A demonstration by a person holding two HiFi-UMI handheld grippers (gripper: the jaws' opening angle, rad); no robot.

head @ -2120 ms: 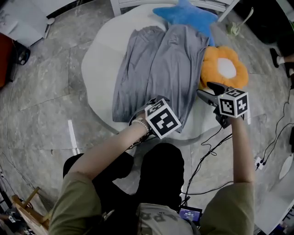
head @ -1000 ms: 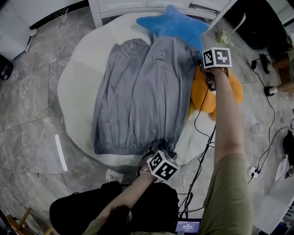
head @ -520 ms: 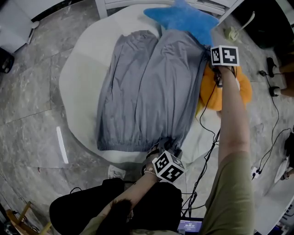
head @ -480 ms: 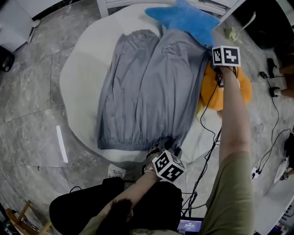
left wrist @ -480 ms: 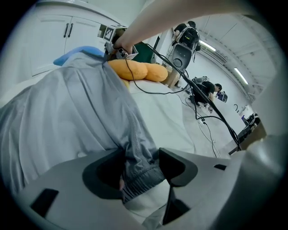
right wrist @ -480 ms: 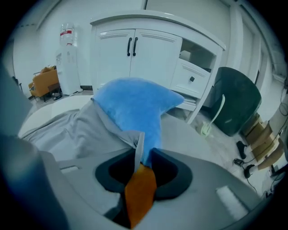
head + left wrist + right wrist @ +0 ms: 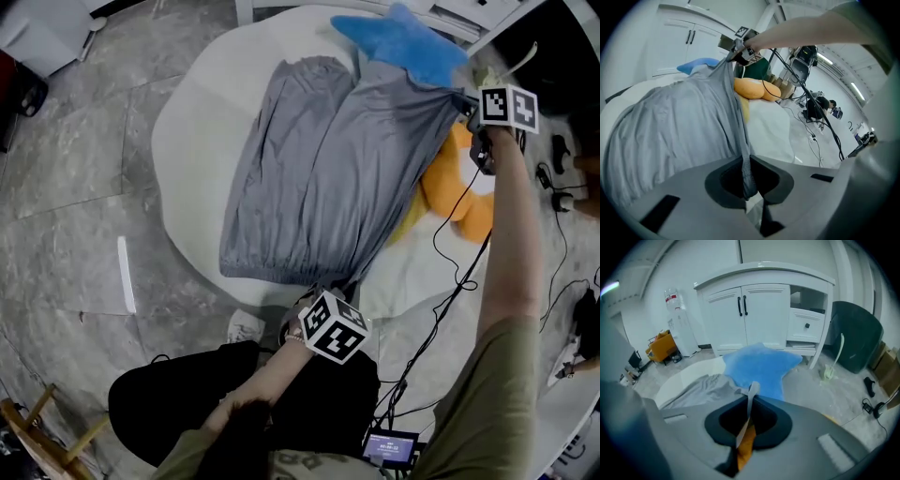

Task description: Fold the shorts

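Grey shorts (image 7: 319,169) lie spread on a white round mat (image 7: 187,141) on the stone floor (image 7: 75,187). The gathered waistband is at the mat's near edge and the two legs run toward its far edge.

Left gripper (image 7: 746,161): at the near edge, by the waistband's right-hand corner. Its jaws have just been closing and are now pinched tight on a narrow fold of the grey cloth, which hangs down between them.

Right gripper (image 7: 750,398): arm stretched out past the mat's far right edge. Its jaws have likewise just been closing and are now nipped together on a thin strip of the grey fabric at the far right leg corner.

The right-hand edge of the shorts is drawn up into a taut ridge between the two grippers, clear of the mat. The rest of the cloth slopes down from it and rests on the mat.

A blue star cushion (image 7: 403,42) lies at the far edge, with the raised leg corner just beside it. An orange cushion (image 7: 464,202) lies off the right edge, partly under the lifted cloth. A white cabinet (image 7: 764,310) stands beyond the mat. Black cables (image 7: 450,281) trail near the right edge.
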